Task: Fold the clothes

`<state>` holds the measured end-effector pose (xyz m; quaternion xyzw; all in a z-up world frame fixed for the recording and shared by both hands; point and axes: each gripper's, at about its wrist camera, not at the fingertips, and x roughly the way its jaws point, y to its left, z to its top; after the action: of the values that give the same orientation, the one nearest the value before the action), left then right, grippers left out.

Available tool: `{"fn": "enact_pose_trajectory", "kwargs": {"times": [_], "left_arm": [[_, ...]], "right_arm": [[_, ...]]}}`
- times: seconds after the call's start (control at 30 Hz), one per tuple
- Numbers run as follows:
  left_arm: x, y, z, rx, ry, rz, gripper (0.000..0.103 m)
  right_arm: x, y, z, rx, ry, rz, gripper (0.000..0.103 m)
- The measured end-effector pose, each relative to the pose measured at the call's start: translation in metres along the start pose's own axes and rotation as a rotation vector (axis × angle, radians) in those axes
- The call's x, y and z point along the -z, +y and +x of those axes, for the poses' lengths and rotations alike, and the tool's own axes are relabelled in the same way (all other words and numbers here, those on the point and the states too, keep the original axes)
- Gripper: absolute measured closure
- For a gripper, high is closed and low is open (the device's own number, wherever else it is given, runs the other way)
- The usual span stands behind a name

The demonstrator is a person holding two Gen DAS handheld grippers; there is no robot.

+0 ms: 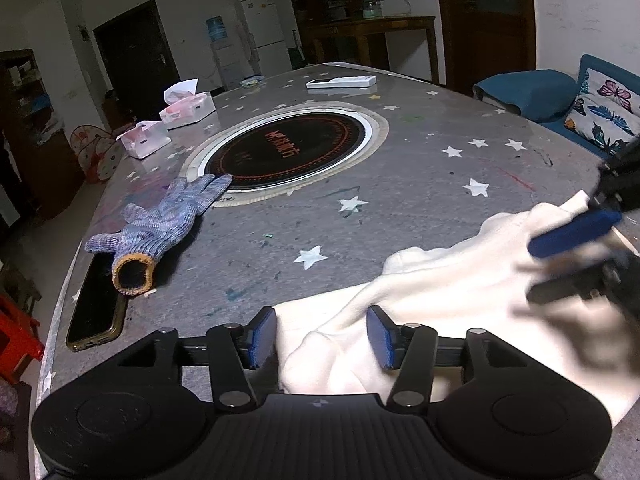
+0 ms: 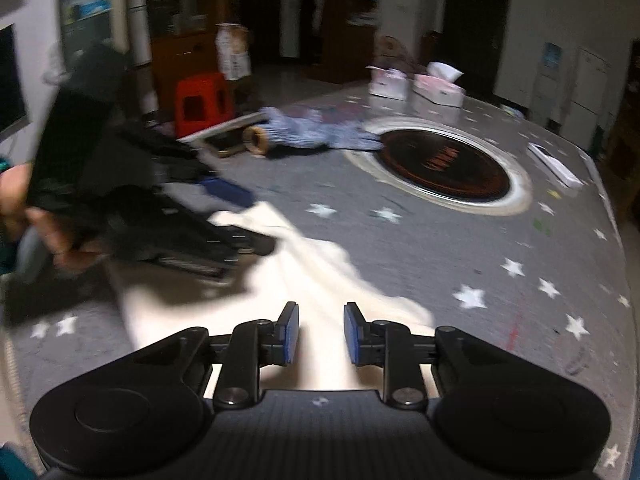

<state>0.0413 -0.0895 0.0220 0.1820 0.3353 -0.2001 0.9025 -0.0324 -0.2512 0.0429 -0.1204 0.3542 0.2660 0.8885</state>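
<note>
I note one cream garment [image 1: 420,280], crumpled in loose folds, lying bunched on the near part of the table.

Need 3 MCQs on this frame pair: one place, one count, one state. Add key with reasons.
1. Where does the knit glove lie?
A. beside the black round hob, a fingertip on its rim
B. on the cream garment
C. on the sofa

2. How many tissue boxes stand on the table?
A. one
B. two
C. four

3. How do the left gripper jaws stand?
A. clamped shut on the phone
B. apart, with cream garment between them
C. shut, with nothing between them

Key: 1 A, glove finger reaches the hob ring. 2 B, two boxes sit side by side. 3 B, blue pads stand apart, cloth between.
</note>
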Motion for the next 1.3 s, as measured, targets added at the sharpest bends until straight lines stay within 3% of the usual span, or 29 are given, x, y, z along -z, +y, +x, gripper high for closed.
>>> {"fn": "enact_pose_trajectory", "kwargs": {"times": [0.13,0.27,0.5,0.67,0.83,1.03,1.3], "left_arm": [[0.001,0.006,-0.006,-0.011,0.000,-0.029,0.046],[0.005,0.018,-0.024,-0.028,-0.016,-0.068,0.045],[0.031,0.021,-0.070,-0.013,-0.035,-0.087,0.044],[0.050,0.018,-0.068,0.010,0.021,-0.121,0.045],[0.058,0.024,-0.064,0.076,0.063,-0.204,0.052],[0.065,0.017,-0.071,0.164,0.088,-0.235,0.060],[0.076,-0.010,-0.101,0.223,0.099,-0.150,0.060]], "right_arm": [[0.003,0.027,0.001,-0.064,0.007,-0.069,0.074],[0.013,0.047,0.006,-0.058,0.031,-0.158,0.072],[0.021,0.047,-0.018,-0.057,-0.020,-0.134,0.072],[0.035,0.043,-0.037,-0.077,-0.014,-0.096,0.072],[0.054,0.028,-0.049,-0.058,0.012,-0.029,0.071],[0.071,0.011,-0.057,-0.080,0.048,-0.010,0.071],[0.085,0.001,-0.079,-0.114,0.083,-0.006,0.071]]}}
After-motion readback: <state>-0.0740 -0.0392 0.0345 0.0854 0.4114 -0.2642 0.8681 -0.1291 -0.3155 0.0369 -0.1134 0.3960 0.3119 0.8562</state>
